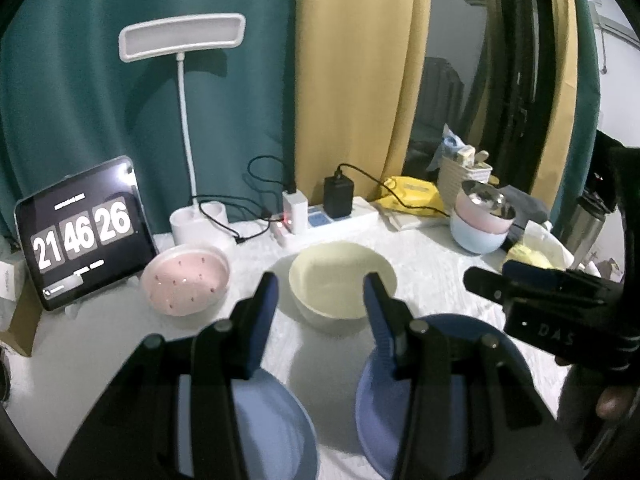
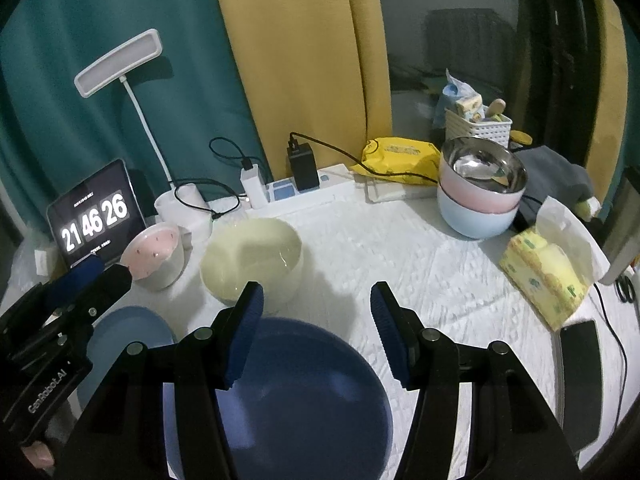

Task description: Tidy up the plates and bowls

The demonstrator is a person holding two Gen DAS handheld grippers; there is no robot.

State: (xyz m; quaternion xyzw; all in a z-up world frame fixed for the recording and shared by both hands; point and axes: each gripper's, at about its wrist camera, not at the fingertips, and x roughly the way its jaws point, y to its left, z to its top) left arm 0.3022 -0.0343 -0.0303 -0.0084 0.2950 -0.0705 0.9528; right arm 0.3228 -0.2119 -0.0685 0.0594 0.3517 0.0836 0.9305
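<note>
On the white cloth stand a cream bowl (image 1: 342, 280) (image 2: 250, 264) and, left of it, a pink bowl (image 1: 186, 280) (image 2: 156, 256). Nearer to me lie a light blue plate (image 1: 272, 420) (image 2: 128, 332) and a dark blue plate (image 1: 376, 412) (image 2: 300, 392). My left gripper (image 1: 320, 308) (image 2: 108, 280) is open with nothing between its fingers, just short of the cream bowl and over the gap between the plates. My right gripper (image 2: 316, 320) (image 1: 492, 280) is open and empty above the dark blue plate's far edge. A stack of bowls (image 1: 480, 220) (image 2: 480, 200), steel-lined on top, stands at the back right.
Along the back are a tablet clock (image 1: 84, 232), a white desk lamp (image 1: 182, 36), a power strip with chargers (image 1: 332, 216), a yellow packet (image 2: 400, 156) and a white basket (image 2: 478, 126). A tissue pack (image 2: 544, 276) and a phone (image 2: 580, 380) lie at the right.
</note>
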